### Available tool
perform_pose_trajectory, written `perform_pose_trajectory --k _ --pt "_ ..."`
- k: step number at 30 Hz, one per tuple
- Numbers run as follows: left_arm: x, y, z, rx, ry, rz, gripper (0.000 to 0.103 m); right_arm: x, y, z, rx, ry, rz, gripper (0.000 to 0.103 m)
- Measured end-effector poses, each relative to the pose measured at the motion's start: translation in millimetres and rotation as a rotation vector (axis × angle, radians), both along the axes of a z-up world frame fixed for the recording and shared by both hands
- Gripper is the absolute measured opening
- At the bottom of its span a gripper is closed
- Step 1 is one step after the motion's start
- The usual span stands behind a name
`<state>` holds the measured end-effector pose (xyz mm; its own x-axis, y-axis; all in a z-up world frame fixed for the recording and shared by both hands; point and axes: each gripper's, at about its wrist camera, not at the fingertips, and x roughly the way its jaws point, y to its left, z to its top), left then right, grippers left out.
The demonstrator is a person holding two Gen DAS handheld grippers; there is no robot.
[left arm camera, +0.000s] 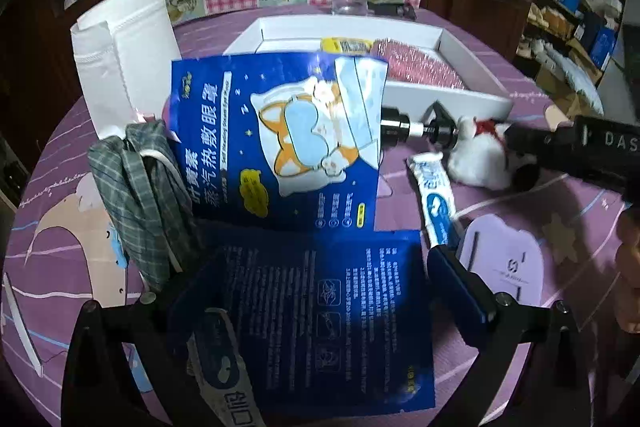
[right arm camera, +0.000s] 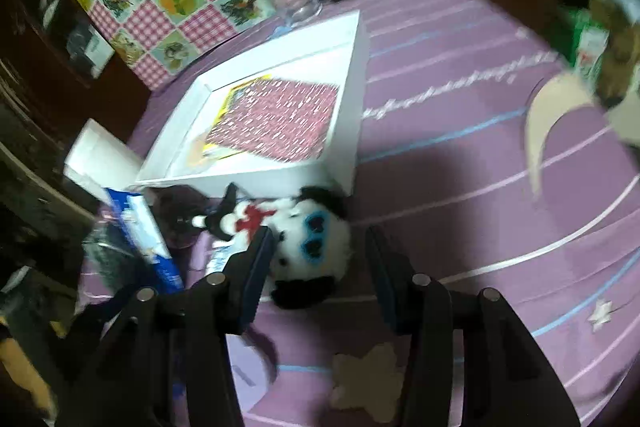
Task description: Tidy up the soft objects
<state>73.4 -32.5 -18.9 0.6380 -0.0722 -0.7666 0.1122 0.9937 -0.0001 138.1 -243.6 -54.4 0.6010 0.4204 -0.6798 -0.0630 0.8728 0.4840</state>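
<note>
— In the box (right arm camera: 362, 67) so far?

— Two items: a red sparkly cloth (right arm camera: 276, 123), lying on a yellow packet (left arm camera: 346, 46). Nothing else shows inside.

— Still out on the purple cloth (right arm camera: 460, 155)?

— Plush toy (right arm camera: 308, 235), black and white with a red bow, just in front of the box. Blue pouch (left arm camera: 280, 139), standing tilted. Second blue pouch (left arm camera: 320, 315), flat. Plaid cloth (left arm camera: 140, 195), bunched beside the pouches. White tube (left arm camera: 434, 195), near the toy. Paper roll (left arm camera: 124, 59), upright.

— Left gripper (left arm camera: 304, 307)?

— Wide apart, over the flat pouch. Pads not pressing it.

— Right gripper (right arm camera: 320, 259)?

— Half open, straddling the plush. One finger (right arm camera: 258, 263) sits close against it; I can't tell whether it grips. Picture is blurred.

— Progress?

— Early, I'd judge. Most soft items remain outside the box.
</note>
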Motion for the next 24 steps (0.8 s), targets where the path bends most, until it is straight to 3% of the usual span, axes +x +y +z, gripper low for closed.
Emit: perform_pose_trajectory --k 3,7,12,18,20,24 --pt "-2.0 4.4 5.2 -0.037 -0.018 0.003 0.102 3.7 -5.3 -9.4 0.128 0.039 0.025 0.049" --pt "-4.1 5.8 9.3 -0.066 -0.035 0.003 0.101 1.9 -2.3 -9.6 0.146 0.033 0.047 0.04" --pt "-6.3 5.2 11.3 -0.065 -0.044 0.003 0.098 -3.9 3.4 0.6 0.083 -0.016 0.05 0.033" --pt "-8.8 3.4 15.5 -0.068 -0.068 0.002 0.084 -14.3 -3.2 20.8 0.066 -0.099 0.036 0.031" --pt "-12.5 2.3 18.9 -0.084 -0.093 -0.006 0.073 -16.9 -3.7 25.1 0.068 -0.11 0.039 0.031" --pt "-13.7 -2.8 23.5 -0.155 -0.098 -0.061 0.071 -20.2 0.3 30.5 0.027 -0.13 0.034 0.031"
